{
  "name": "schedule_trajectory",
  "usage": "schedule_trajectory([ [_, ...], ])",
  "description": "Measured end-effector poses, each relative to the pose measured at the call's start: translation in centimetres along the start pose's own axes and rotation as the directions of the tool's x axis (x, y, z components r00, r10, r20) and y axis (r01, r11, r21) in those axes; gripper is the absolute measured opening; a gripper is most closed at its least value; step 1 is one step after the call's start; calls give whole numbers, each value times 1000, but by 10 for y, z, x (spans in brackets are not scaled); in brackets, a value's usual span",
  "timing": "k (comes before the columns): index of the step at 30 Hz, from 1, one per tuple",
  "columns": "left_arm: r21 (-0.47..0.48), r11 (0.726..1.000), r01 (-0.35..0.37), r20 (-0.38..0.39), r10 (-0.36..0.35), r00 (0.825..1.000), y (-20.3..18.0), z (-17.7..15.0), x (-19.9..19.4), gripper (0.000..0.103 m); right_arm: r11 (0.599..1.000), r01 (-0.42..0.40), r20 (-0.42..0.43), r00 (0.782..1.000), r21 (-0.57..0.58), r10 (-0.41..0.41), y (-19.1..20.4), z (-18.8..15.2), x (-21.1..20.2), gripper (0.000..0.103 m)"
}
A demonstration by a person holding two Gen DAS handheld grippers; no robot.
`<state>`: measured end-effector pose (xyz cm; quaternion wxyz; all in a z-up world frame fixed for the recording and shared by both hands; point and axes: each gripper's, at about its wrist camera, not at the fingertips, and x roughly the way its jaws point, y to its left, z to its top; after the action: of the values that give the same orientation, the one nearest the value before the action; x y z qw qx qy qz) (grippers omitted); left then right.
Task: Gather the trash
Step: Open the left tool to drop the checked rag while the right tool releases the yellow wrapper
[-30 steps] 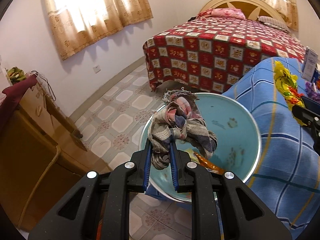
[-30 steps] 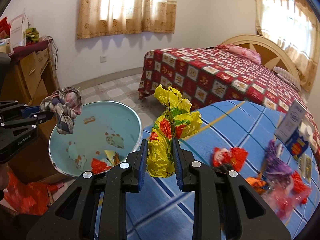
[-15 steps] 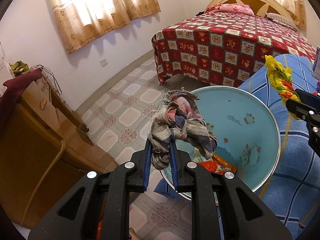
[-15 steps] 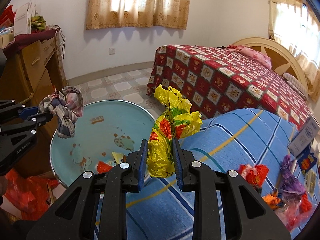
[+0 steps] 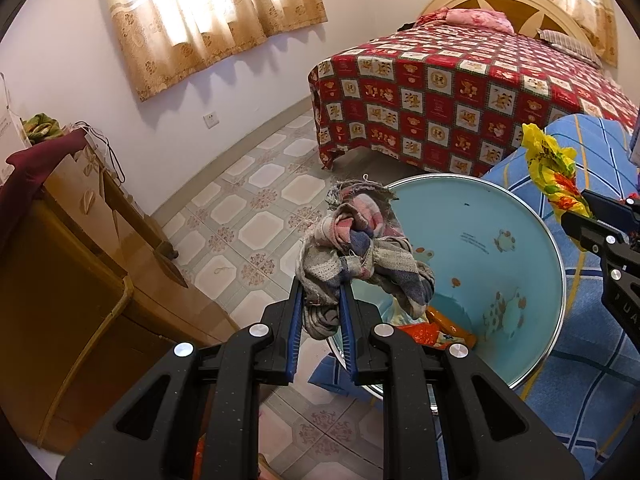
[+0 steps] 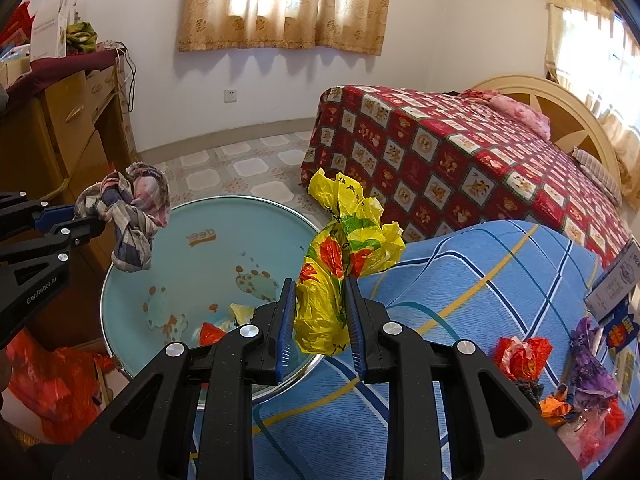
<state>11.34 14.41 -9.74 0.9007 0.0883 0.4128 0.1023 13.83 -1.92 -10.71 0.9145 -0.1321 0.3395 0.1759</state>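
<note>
Left tongs (image 5: 320, 304) grip rag (image 5: 360, 252); right tongs (image 6: 320, 300) grip wrapper (image 6: 340, 248) (basin (image 6: 168, 248) reads "deer").

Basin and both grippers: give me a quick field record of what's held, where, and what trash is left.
left gripper: shut on rag, over the basin's edge
right gripper: shut on yellow bag, beside basin
basin: light blue, a few wrappers at the bottom
blue cloth: more wrappers and a small box at its right end
floor: red bag by basin
</note>
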Motion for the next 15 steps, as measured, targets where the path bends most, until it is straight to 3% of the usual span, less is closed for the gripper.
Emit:
schedule_trajectory([
  [15,-5,1000,9,3,-9,1000,-1,1,-2,17,1000,-8,6,1000,-10,8,8,0,-2,25],
])
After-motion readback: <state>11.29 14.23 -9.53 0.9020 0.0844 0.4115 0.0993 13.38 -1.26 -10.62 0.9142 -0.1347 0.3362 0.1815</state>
